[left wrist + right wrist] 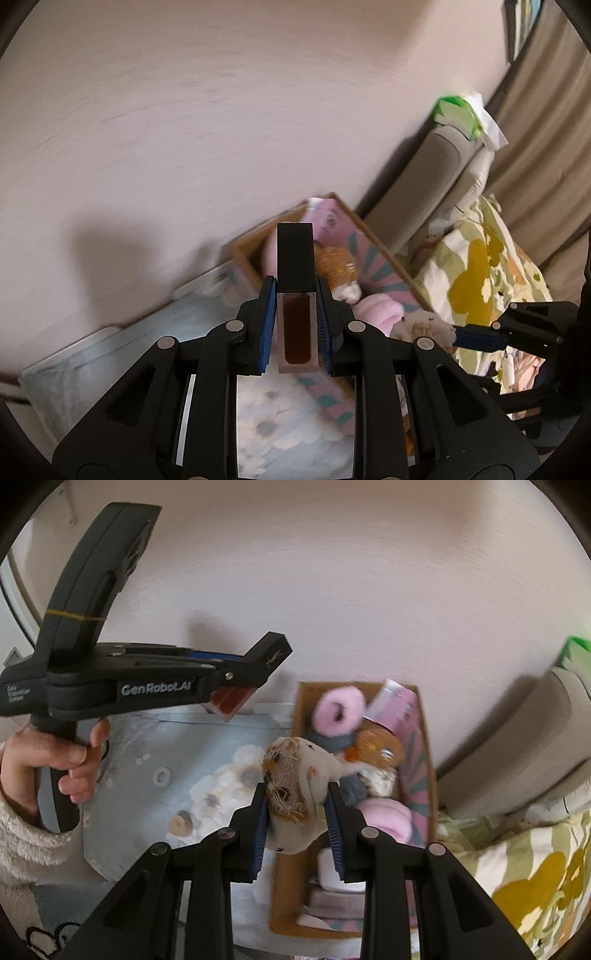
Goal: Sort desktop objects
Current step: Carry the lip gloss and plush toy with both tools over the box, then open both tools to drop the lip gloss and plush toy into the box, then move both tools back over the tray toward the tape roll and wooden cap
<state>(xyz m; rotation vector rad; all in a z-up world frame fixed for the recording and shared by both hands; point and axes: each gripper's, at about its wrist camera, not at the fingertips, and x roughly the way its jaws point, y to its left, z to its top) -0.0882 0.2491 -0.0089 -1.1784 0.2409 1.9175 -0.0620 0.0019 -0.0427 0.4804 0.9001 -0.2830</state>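
So the left gripper (295, 317) is clamped on a little lip gloss tube (296, 299), black cap pointing away from the camera and the dark reddish-brown liquid showing through the clear lower half, blue pads squeezing it from both sides. From the right wrist view you can see that same gripper off to the left, held up above the pale blue mat (147, 760) with a person's hand (55, 764) wrapped around the handle and a fuzzy cream sleeve (22, 834) behind it. The right gripper (297, 808) is pinching a scruffy beige plush toy (295, 794) with frayed brownish netting on it, right at the left edge of the cardboard box (430, 771). Inside the box there's a pink fluffy scrunchie (338, 710), an orange knitted thing (376, 747), another pink soft item (388, 818) and a pink patterned carton (397, 701). Couple of small round bits sit on the mat, a white ring (162, 776) and a tan disc (181, 824). Floral fabric (535, 878) lies to the right of the box.
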